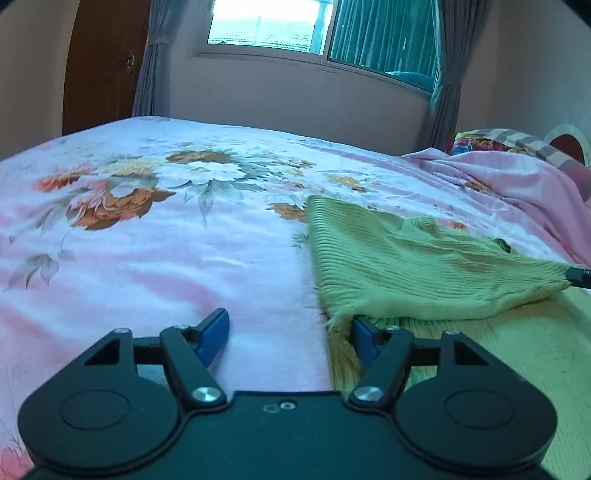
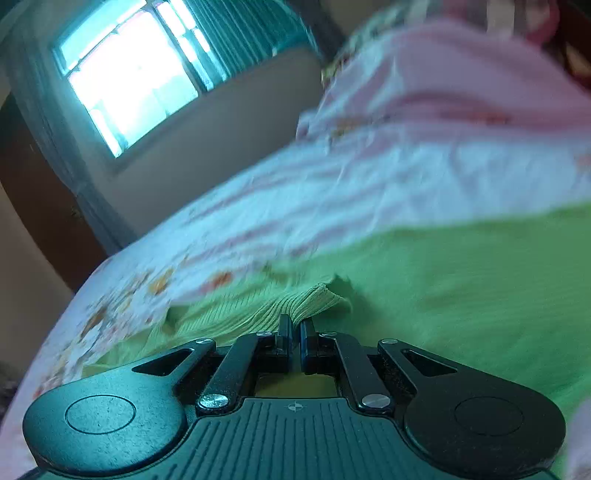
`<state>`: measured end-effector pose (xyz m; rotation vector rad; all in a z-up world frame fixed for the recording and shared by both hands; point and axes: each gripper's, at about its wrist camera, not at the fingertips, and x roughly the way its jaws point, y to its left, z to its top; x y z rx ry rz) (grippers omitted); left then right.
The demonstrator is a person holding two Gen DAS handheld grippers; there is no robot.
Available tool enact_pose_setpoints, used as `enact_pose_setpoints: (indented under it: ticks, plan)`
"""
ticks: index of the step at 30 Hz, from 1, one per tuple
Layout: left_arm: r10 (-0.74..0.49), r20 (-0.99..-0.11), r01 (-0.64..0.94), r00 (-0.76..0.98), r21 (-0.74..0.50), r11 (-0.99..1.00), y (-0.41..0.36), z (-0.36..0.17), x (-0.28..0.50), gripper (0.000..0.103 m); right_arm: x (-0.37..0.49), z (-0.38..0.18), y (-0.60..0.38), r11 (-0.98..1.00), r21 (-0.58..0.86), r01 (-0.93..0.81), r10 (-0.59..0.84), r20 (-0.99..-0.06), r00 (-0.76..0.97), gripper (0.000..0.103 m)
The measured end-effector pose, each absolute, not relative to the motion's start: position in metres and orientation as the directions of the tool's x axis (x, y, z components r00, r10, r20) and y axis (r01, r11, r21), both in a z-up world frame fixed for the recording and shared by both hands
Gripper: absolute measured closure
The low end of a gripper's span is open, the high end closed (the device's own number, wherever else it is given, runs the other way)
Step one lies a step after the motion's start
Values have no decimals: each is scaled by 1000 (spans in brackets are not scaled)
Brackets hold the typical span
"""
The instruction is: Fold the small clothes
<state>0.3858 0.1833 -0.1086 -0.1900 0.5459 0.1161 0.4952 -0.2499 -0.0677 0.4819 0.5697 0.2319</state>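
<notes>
A light green ribbed knit garment (image 1: 406, 266) lies on the floral bed sheet (image 1: 166, 229), part of it lifted and folded over a lower layer. My left gripper (image 1: 290, 332) is open, low over the bed; its right finger touches the garment's near left corner, its left finger is over bare sheet. My right gripper (image 2: 295, 328) is shut on a bunched edge of the green garment (image 2: 314, 299) and holds it up; its tip shows at the right edge of the left wrist view (image 1: 580, 277). The right wrist view is motion-blurred.
A crumpled pink cloth (image 1: 517, 188) and a pile of patterned bedding (image 1: 491, 142) lie at the bed's far right. A window (image 1: 295, 26) with grey curtains and a brown door (image 1: 103, 62) stand behind the bed.
</notes>
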Motion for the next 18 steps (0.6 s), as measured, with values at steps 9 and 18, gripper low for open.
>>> enact_pose_setpoints:
  ticks: [9,18]
  plan:
    - [50,-554,-68,831,-11,998,172,-94,365,38,481,-72,-266,928,349,-131,304,-504,809,95]
    - [-158,-423,120,892,-115,986,127,-65,459,36,511,-69,-244,950,253,-181,284,-470,836,95]
